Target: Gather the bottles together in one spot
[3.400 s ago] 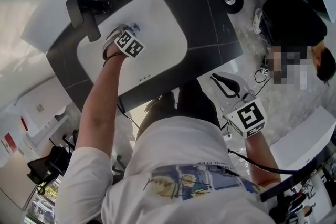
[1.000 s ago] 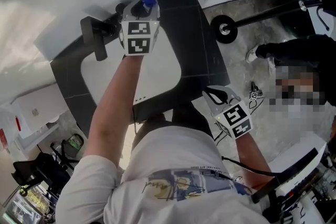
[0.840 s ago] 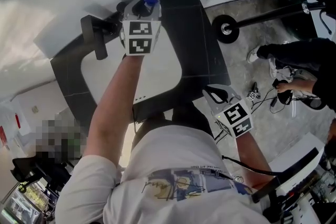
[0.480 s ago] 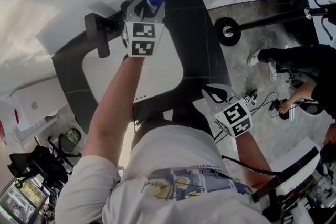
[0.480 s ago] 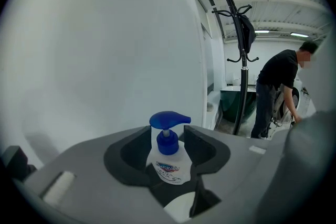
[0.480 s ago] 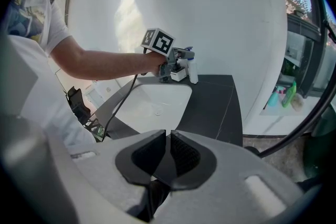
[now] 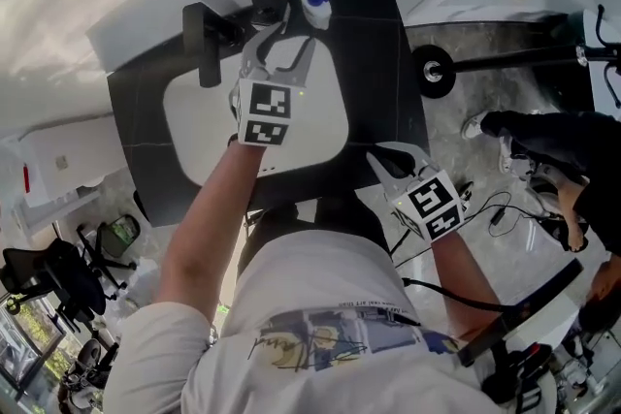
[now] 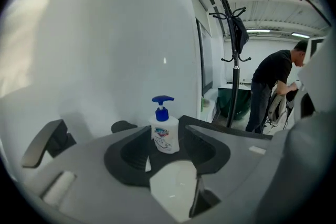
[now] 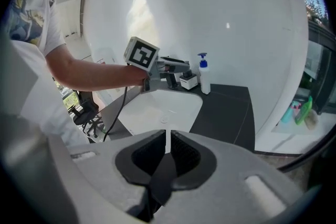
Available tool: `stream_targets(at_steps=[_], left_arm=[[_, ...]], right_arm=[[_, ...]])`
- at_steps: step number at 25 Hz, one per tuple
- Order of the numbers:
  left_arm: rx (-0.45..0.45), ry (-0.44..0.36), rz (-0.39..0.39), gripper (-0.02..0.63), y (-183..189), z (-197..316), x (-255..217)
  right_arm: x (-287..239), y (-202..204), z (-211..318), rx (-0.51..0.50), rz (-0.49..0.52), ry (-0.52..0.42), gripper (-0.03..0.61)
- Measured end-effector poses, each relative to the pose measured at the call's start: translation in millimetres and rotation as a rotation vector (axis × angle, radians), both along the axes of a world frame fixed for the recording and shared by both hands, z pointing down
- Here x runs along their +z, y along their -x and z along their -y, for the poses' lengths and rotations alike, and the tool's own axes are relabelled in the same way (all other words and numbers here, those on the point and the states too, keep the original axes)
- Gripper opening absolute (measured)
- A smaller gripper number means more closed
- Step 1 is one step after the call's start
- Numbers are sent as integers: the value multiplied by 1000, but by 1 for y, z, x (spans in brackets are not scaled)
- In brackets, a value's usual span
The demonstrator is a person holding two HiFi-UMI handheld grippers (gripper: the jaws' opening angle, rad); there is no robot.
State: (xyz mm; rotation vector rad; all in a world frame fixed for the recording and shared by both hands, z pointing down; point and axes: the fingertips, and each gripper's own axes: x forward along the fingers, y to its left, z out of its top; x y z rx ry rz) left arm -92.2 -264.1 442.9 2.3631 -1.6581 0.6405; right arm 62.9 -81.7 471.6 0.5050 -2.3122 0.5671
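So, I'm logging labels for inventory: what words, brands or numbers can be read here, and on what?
Label on the soap bottle: blue logo, too blurred to read.
The marker cubes: square patterns only, no words.
The shirt print: too small to read.

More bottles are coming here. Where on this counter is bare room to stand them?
The dark counter right of the sink basin, in front of the pump bottle, is bare. The back edge is crowded: faucet, small white box, bottle.

Left hand-held gripper point(image 7: 287, 27) just spread, empty; right hand-held gripper point(image 7: 375, 156) closed.
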Motion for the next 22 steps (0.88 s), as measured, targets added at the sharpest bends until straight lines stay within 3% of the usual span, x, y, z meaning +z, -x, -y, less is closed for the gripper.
stream_targets(at_steps=[10,14,22], left_arm=[[9,129,-94,90,24,-132,5],[25,163,-93,3,35,-189,-9],[15,169,-161,2,70,-308,-40]], right_arm=[[-2,78,12,-199,-33,-91,18],[-12,94,-7,-181,-65,-103,3],[-32,118,-89,-125,-108,-122,3]])
